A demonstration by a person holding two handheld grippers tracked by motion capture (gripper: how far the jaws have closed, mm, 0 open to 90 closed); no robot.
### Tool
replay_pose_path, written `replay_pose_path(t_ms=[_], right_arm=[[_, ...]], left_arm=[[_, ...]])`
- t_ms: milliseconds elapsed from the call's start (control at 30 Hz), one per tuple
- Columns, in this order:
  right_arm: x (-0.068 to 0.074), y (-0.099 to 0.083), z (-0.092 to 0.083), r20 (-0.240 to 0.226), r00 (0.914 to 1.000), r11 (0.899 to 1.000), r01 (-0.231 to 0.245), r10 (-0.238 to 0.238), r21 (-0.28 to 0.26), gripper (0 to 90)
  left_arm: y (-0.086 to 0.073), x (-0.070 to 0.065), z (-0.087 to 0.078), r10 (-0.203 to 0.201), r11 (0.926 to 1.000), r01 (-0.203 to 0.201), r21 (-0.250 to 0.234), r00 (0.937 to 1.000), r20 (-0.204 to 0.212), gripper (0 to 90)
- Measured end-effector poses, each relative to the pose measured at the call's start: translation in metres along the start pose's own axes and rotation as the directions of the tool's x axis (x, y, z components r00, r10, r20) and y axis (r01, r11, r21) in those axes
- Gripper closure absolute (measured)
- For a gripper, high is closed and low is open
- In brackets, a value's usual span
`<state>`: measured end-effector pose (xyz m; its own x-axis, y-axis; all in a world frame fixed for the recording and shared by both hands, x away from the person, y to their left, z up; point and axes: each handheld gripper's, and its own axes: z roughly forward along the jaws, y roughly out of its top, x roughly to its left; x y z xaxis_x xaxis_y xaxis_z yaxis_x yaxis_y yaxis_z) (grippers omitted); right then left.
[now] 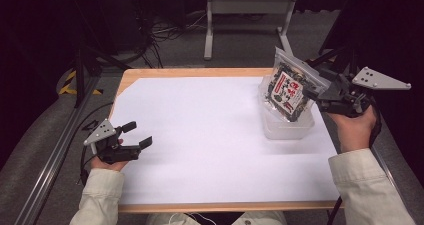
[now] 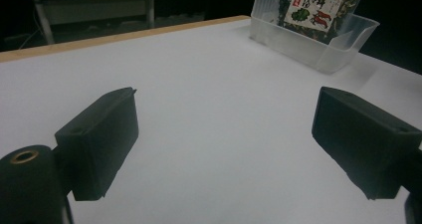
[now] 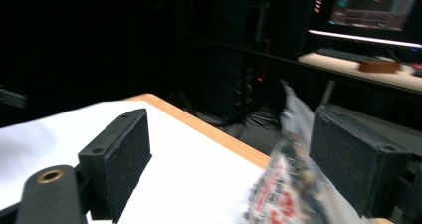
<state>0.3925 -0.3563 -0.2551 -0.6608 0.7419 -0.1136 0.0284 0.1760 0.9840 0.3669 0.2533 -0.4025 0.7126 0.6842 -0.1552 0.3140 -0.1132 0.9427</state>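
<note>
Left tongs (image 1: 137,134) gape low by the near edge; right tongs (image 1: 312,92) raised, open.

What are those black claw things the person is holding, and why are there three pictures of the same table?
A person sits at a table and holds a squeeze tool in each hand, called a gripper. Each has two black jaws that open and shut like a crab's claw. One picture comes from a camera high above the table. The other two come from small cameras riding on each gripper, looking out between its own jaws. The left gripper rests low over the white sheet with its jaws open and nothing in them. The right gripper is beside a clear bag of dark snacks, which stands in a clear plastic tub. Its jaws are apart, so it is not squeezing the bag.
</note>
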Motion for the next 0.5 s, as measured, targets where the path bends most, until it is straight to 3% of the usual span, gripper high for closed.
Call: replay_pose_path(t_ms=[233, 433, 500], right_arm=[[0.022, -0.004, 0.003, -0.093, 0.9956, 1.000, -0.010, 0.012, 0.021, 10.7], [0.032, -0.022, 0.008, -0.157, 0.9864, 0.998, -0.043, 0.048, 0.037, 5.3], [0.036, -0.030, 0.009, -0.168, 0.9843, 0.998, -0.046, 0.053, 0.050, 4.8]], left_arm=[[0.000, -0.004, 0.000, 0.007, 1.0000, -0.007, 0.001, 0.9999, 0.008, 11.5], [-0.001, -0.016, -0.003, 0.058, 0.9976, -0.059, 0.036, 0.9979, 0.027, 9.4], [-0.004, -0.019, -0.004, 0.067, 0.9975, -0.068, 0.021, 0.9973, 0.031, 9.0]])
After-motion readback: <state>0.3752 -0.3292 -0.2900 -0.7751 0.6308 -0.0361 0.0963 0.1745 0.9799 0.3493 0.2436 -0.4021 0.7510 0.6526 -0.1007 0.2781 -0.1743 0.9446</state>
